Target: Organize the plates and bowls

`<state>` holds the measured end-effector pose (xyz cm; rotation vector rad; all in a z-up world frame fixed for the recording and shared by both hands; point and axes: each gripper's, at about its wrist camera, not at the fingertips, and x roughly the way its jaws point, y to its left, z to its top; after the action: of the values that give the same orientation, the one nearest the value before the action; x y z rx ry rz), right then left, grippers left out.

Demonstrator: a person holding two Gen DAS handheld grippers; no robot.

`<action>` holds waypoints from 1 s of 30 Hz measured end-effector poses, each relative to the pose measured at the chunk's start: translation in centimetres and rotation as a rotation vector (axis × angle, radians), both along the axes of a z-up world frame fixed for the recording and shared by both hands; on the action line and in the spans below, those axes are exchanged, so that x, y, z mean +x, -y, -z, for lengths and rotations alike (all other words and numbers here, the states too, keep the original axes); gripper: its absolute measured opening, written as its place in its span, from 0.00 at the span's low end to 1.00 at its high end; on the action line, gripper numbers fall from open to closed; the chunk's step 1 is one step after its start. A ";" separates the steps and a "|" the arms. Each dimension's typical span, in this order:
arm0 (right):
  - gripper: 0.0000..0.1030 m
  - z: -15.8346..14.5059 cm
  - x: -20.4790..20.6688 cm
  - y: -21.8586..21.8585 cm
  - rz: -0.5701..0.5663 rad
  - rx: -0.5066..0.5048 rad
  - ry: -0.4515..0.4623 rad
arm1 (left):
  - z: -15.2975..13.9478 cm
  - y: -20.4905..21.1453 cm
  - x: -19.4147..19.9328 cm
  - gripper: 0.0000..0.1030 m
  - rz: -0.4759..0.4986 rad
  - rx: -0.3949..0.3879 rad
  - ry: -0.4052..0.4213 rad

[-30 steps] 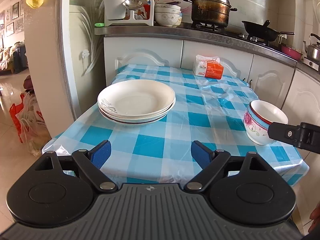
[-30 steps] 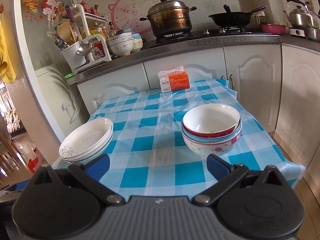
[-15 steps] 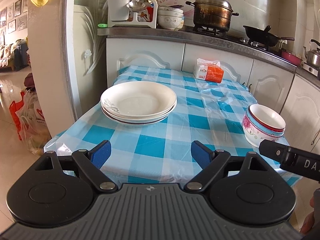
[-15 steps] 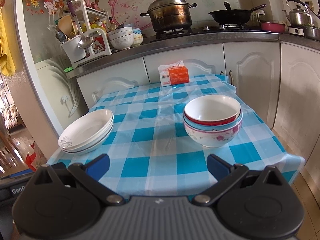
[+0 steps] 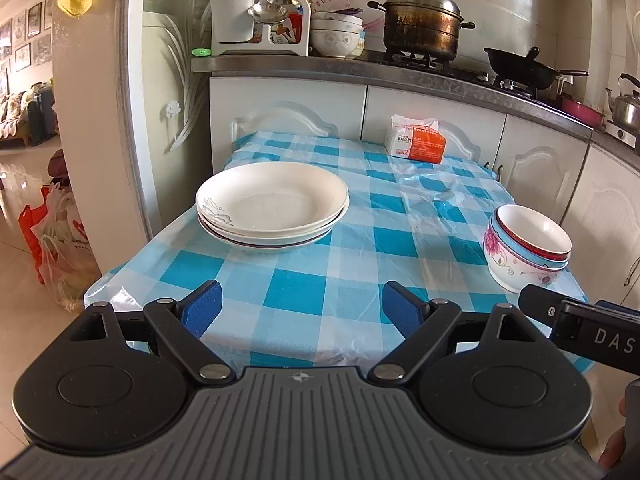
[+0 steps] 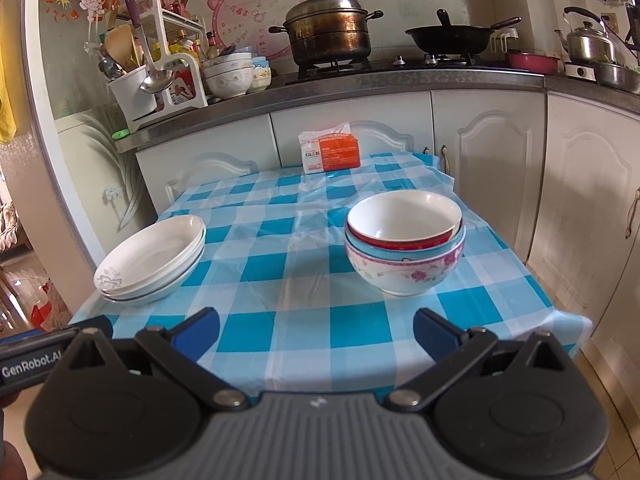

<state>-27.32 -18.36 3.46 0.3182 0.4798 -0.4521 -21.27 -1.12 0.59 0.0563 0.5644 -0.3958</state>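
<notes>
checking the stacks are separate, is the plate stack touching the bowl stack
Apart. The right wrist view shows a wide stretch of checked tablecloth between the plate stack and the bowl stack.

Your left gripper [image 5: 301, 308] and right gripper [image 6: 316, 330] are both level, jaws spread wide, blue pads [image 5: 202, 307] empty, side by side.

lower plates [image 5: 276, 236]: only their rims show under the top plate.
inner bowls [image 6: 404, 236]: nested, only rims visible.
right tongs [image 5: 580, 332]: cut off by the left view's right edge.
packet [image 6: 330, 152] print: too small to read.
</notes>
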 end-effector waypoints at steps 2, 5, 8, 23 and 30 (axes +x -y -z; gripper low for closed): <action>0.99 0.0 0.0 -0.1 0.001 -0.016 -0.002 | 0.1 0.0 0.1 1.00 0.001 0.001 -0.003; 0.99 0.1 0.1 -0.1 0.003 -0.036 -0.006 | 0.2 0.1 0.1 1.00 0.006 0.009 -0.005; 0.99 0.3 0.0 -0.1 0.008 -0.059 -0.008 | 0.2 0.0 0.1 1.00 0.009 0.013 -0.002; 0.99 0.9 0.1 0.1 0.010 -0.070 -0.014 | 0.4 -0.3 0.7 1.00 0.027 0.028 -0.005; 0.99 0.9 0.0 0.0 0.004 -0.072 -0.011 | 0.5 -0.3 0.7 1.00 0.039 0.032 0.005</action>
<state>-27.29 -18.39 2.55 0.2470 0.4728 -0.4739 -20.57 -0.80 0.04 0.0993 0.5656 -0.4239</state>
